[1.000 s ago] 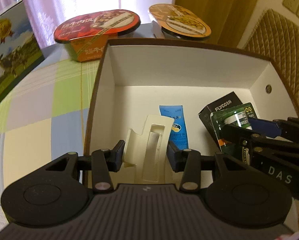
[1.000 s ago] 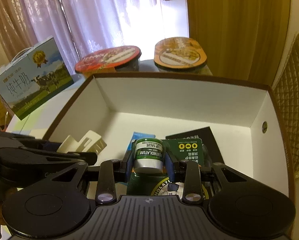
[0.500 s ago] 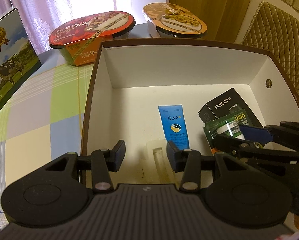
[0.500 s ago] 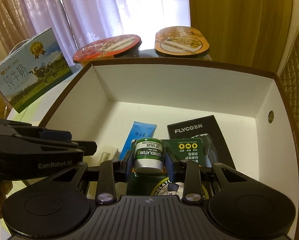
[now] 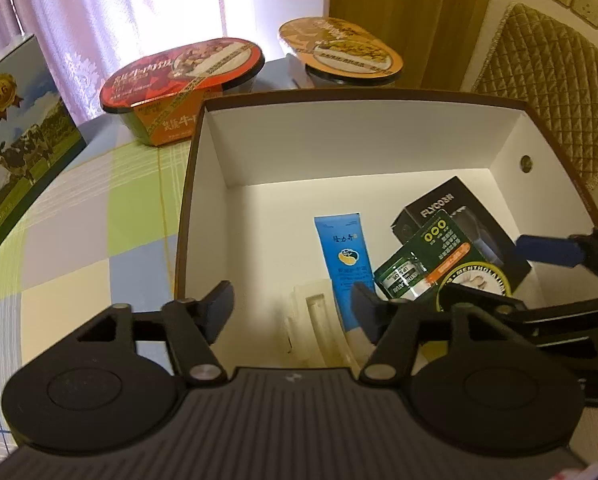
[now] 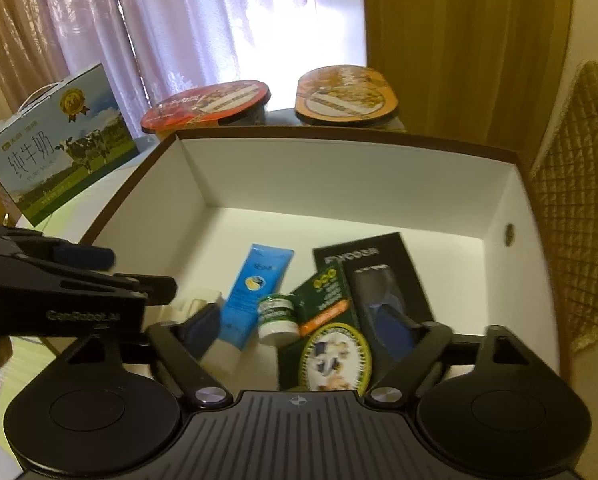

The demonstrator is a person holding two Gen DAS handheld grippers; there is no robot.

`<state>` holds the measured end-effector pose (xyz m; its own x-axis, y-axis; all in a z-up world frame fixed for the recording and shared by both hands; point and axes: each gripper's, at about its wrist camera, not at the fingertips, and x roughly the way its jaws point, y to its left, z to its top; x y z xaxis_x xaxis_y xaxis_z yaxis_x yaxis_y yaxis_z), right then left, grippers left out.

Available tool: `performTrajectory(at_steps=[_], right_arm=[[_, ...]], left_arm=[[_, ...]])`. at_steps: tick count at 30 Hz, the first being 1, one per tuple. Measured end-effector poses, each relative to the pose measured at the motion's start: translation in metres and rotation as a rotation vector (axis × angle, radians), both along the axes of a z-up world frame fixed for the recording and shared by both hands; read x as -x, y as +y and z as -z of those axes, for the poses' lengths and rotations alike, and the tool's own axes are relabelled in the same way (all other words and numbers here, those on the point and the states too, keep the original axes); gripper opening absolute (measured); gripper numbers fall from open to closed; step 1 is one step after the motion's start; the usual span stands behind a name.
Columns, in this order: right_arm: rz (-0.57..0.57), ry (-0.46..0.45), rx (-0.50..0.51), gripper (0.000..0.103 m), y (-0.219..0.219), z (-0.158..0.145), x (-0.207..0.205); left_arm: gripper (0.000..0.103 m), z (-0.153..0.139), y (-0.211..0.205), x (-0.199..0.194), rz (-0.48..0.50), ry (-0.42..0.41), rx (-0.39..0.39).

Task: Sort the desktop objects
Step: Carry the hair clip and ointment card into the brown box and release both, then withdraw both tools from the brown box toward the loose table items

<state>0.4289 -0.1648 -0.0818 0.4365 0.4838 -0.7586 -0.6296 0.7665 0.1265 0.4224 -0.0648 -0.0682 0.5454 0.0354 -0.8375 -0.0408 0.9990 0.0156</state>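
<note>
A: Both hand-held grippers over the box [image 5: 203, 184] now. Left hand-held gripper [image 5: 293, 306] spread wide, nothing in it; the cream holder [image 5: 313, 320] lies flat on the box floor beneath.

B: And the right hand-held gripper [image 6: 305, 330]?

A: Wide apart too, empty. The salve jar [image 6: 278, 318] sits in the box, touching the green pack [image 6: 326, 300], just beside the blue tube [image 6: 255, 286].

B: The black carton [image 5: 435, 208]?

A: Under the green pack, toward the right wall. Two noodle bowls [image 5: 183, 76] and a milk carton [image 6: 59, 160] stand on the bench [image 5: 79, 220] outside.
</note>
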Motion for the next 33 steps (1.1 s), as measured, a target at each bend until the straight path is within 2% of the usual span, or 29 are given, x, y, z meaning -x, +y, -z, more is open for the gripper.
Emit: performTrajectory(at_steps=[4,8,10,18,33], right_arm=[[-0.006,-0.038,0.038,0.101,-0.009,-0.008,0.010],[0.006,-0.034,0.050,0.101,-0.018,-0.014,0.016],[0.012,-0.023,0.044,0.101,-0.022,-0.017,0.018],[0.045,-0.020,0.049,0.101,-0.031,-0.027,0.029],[0.102,-0.046,0.000,0.101,-0.049,-0.053,0.064]], left_arm=[[0.076,-0.006,-0.007,0.007,0.025,-0.014,-0.022],[0.080,-0.011,-0.010,0.013,0.029,-0.011,-0.010],[0.086,-0.014,-0.011,0.016,0.027,-0.014,-0.009],[0.090,-0.024,-0.016,0.030,0.026,-0.024,-0.016],[0.091,-0.054,-0.019,0.073,0.039,-0.082,-0.022]])
